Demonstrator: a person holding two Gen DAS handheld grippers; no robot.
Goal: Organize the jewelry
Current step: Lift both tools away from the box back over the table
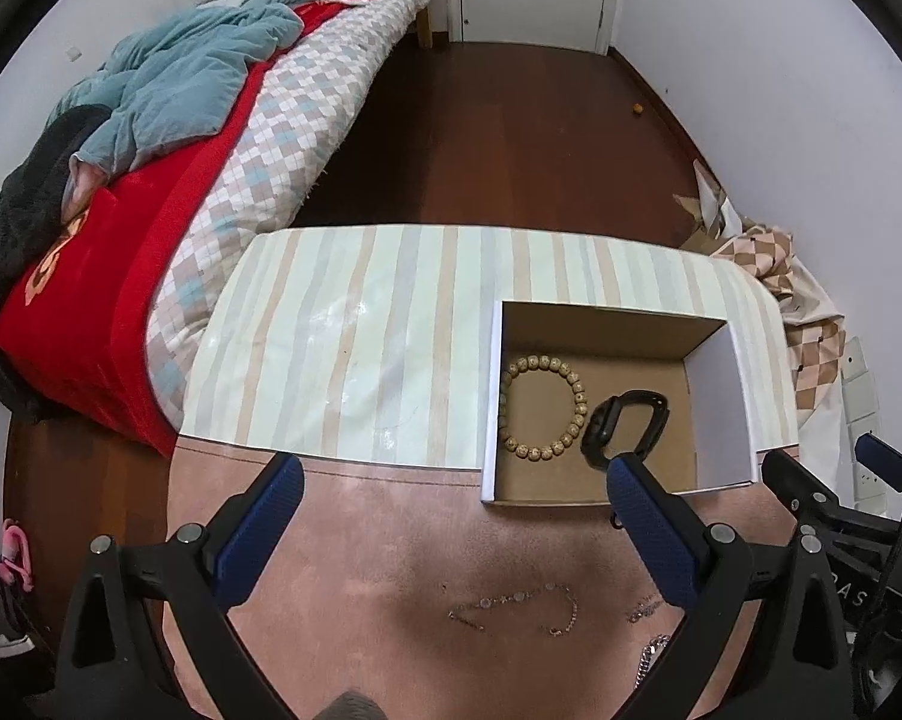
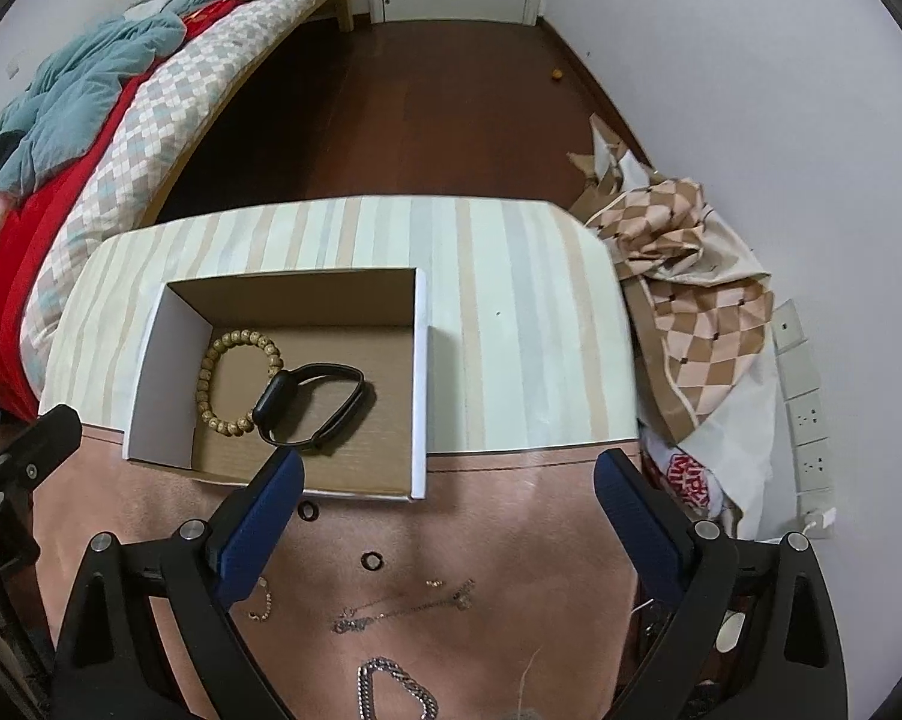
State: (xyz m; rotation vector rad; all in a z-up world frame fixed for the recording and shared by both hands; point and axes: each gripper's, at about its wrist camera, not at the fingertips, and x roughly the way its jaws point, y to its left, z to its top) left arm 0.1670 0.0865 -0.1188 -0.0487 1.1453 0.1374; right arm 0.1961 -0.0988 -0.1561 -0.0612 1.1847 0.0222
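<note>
An open cardboard box (image 1: 715, 396) (image 2: 168, 354) stands on the table and holds a wooden bead bracelet (image 1: 544, 408) (image 2: 237, 381) and a black smart band (image 1: 625, 426) (image 2: 312, 405). On the pink mat (image 1: 390, 540) (image 2: 511, 540) in front lie a thin gold chain (image 1: 517, 606), a silver pendant necklace (image 2: 402, 606), a chunky silver chain (image 2: 393, 690) and two black rings (image 2: 371, 561). My left gripper (image 1: 454, 480) is open above the mat. My right gripper (image 2: 447, 477) is open above the mat by the box's front right corner.
The striped table (image 1: 360, 330) (image 2: 529, 330) stands beside a bed with red and blue bedding (image 1: 150, 138). A checked cloth bag (image 2: 691, 294) lies to the right against the wall. Power strips (image 2: 805, 396) line the wall. The right gripper shows at the left wrist view's right edge (image 1: 811, 498).
</note>
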